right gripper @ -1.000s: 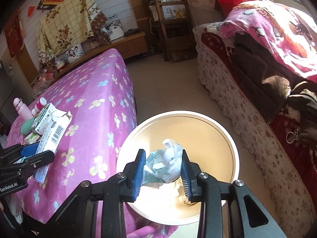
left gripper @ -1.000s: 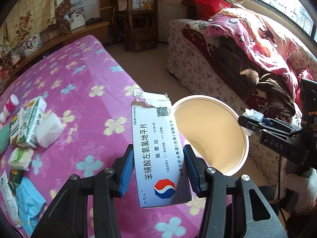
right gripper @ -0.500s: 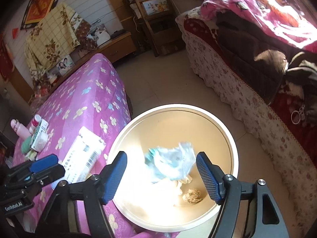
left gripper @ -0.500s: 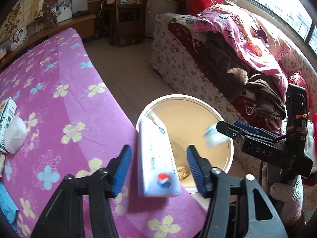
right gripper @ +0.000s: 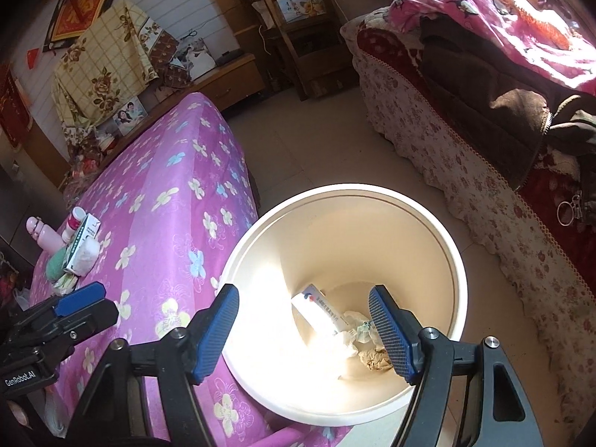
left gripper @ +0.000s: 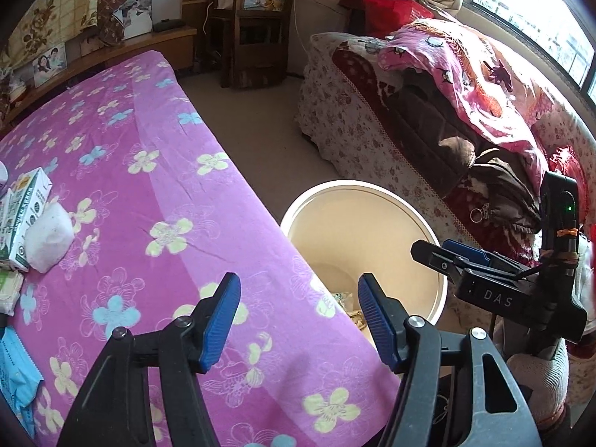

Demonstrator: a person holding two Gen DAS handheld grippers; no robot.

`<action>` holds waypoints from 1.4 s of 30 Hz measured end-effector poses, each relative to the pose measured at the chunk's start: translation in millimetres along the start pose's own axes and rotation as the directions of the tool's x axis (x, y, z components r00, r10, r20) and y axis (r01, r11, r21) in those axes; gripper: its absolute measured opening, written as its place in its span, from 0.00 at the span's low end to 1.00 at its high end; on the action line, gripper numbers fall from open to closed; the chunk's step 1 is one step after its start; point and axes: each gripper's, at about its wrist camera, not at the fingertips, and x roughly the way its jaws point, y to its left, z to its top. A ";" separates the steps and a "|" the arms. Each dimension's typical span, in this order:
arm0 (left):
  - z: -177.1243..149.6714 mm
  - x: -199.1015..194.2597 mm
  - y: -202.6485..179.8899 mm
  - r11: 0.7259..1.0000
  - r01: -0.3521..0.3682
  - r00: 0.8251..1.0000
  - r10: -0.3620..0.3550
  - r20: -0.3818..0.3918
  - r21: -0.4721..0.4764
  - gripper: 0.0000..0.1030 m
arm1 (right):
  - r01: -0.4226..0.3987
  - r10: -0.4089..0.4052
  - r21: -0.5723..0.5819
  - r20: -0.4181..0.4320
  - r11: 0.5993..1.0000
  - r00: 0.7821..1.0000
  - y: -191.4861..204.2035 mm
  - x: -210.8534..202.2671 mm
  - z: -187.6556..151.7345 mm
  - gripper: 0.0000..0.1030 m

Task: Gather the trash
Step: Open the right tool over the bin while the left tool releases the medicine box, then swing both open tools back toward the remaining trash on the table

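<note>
My left gripper (left gripper: 298,290) is open and empty over the table edge, beside the white bin (left gripper: 372,223). The right gripper (right gripper: 303,298) hangs open and empty over the bin (right gripper: 409,246). At the bin's bottom lie a white medicine box (right gripper: 320,309), a crumpled wrapper (right gripper: 357,329) and a brown paper wad (right gripper: 376,359). On the purple flowered tablecloth (left gripper: 149,186) remain a green-and-white carton (left gripper: 26,216), a white wad (left gripper: 50,232) and a blue packet (left gripper: 15,372). Each gripper shows in the other's view: the right one (left gripper: 432,251), the left one (right gripper: 104,303).
A sofa (left gripper: 372,130) draped with a pink blanket and dark clothes runs along the right, close to the bin. A wooden chair (left gripper: 257,29) stands at the back. A pink bottle (right gripper: 41,232) and a small white bottle (right gripper: 72,219) stand at the table's far end.
Both grippers opened. The medicine box left the left gripper and the crumpled wrapper left the right one; both now lie in the bin.
</note>
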 end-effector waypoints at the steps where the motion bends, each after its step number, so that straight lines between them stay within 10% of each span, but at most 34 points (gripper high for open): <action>1: -0.5 -2.0 1.1 1.000 -0.006 1.000 0.006 0.004 0.001 0.64 | 0.000 0.000 -0.007 0.000 1.000 1.000 2.7 -0.6 -0.5 0.73; 42: -48.7 -95.1 126.7 0.965 -0.173 0.975 0.196 0.105 -0.195 0.64 | -0.133 0.129 -0.246 -0.035 0.960 0.991 177.4 -4.2 -18.9 0.73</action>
